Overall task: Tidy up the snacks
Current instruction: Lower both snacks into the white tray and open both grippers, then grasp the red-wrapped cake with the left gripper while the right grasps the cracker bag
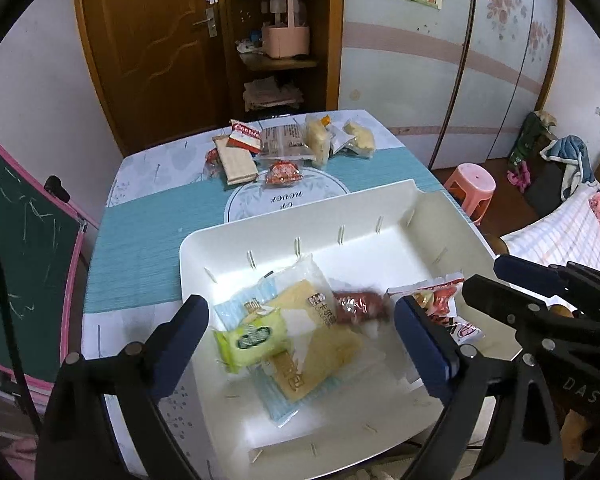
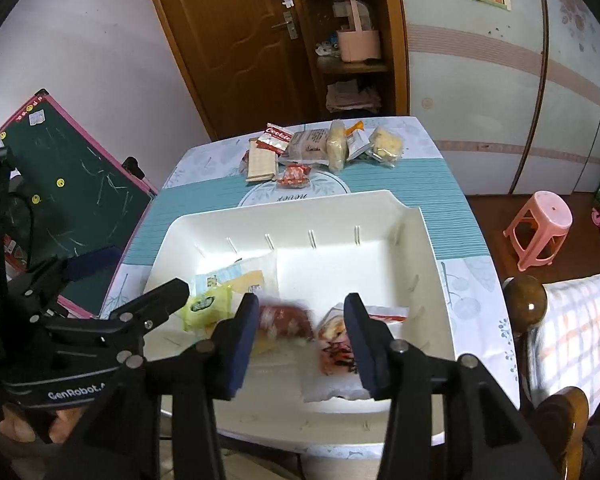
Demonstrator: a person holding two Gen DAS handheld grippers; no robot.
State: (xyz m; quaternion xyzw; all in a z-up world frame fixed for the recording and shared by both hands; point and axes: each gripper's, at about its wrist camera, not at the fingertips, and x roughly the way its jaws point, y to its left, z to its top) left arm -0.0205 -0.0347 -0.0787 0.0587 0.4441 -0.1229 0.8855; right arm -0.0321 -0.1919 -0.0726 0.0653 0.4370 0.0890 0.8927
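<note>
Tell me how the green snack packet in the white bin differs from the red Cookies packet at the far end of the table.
The green snack packet is pale green with a dark oval label; the red Cookies packet is red and white with script lettering. The green one lies inside the white bin, atop other wrappers; the red one sits outside it, propped on a pale wafer pack among the unsorted snacks. Both are small sealed pouches.

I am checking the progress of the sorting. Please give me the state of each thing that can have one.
White tray: partly filled.
Green snack packet: lying in the tray.
Red sausage pack: in the tray, blurred.
Cookie packet: outside the tray, in the pile at the table's far end.
Left hand-held gripper: open.
Right hand-held gripper: open.
Door: closed.
</note>
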